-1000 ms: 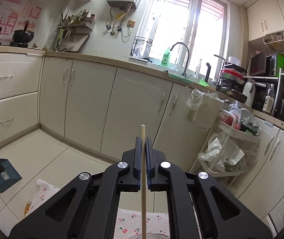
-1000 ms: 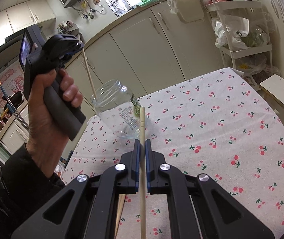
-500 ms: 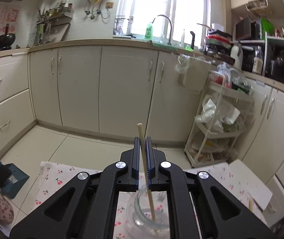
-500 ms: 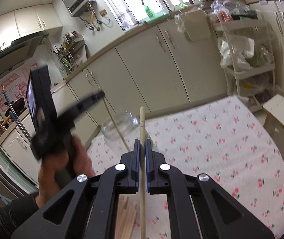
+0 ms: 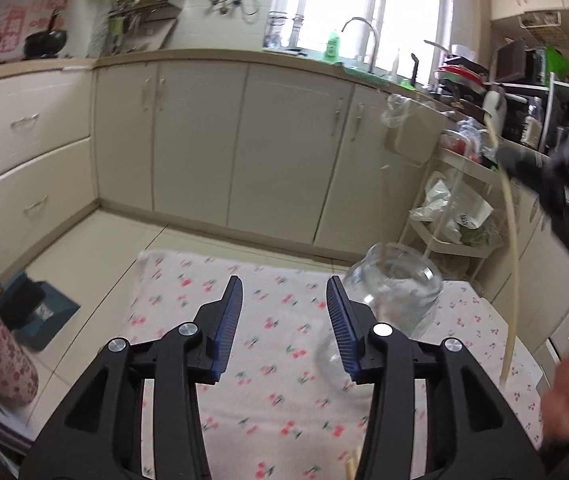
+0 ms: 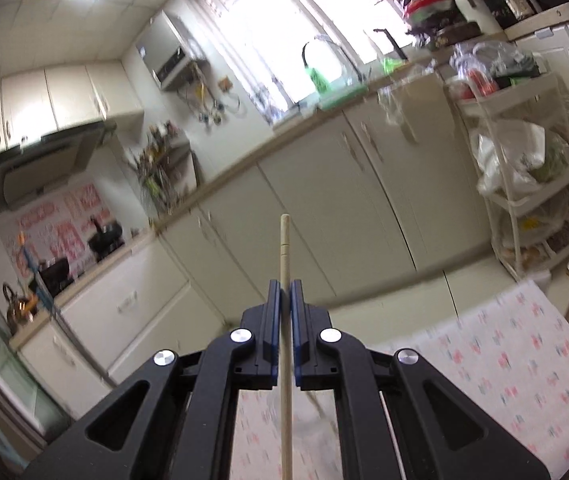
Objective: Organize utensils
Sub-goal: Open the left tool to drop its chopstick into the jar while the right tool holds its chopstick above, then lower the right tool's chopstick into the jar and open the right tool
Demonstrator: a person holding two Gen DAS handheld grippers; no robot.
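Chopstick (image 6: 285, 320) stands clamped between the right gripper's (image 6: 285, 292) closed tongs, raised above the cloth (image 6: 524, 360). The jar (image 5: 394, 292) stands on the cloth just right of the left gripper (image 5: 284, 320), whose tongs are spread apart, holding nothing. Whether the jar holds any sticks is unclear. Judging by this, the raised chopstick is not yet in the jar, and another stick end (image 5: 350, 466) near the bottom edge suggests more remain.
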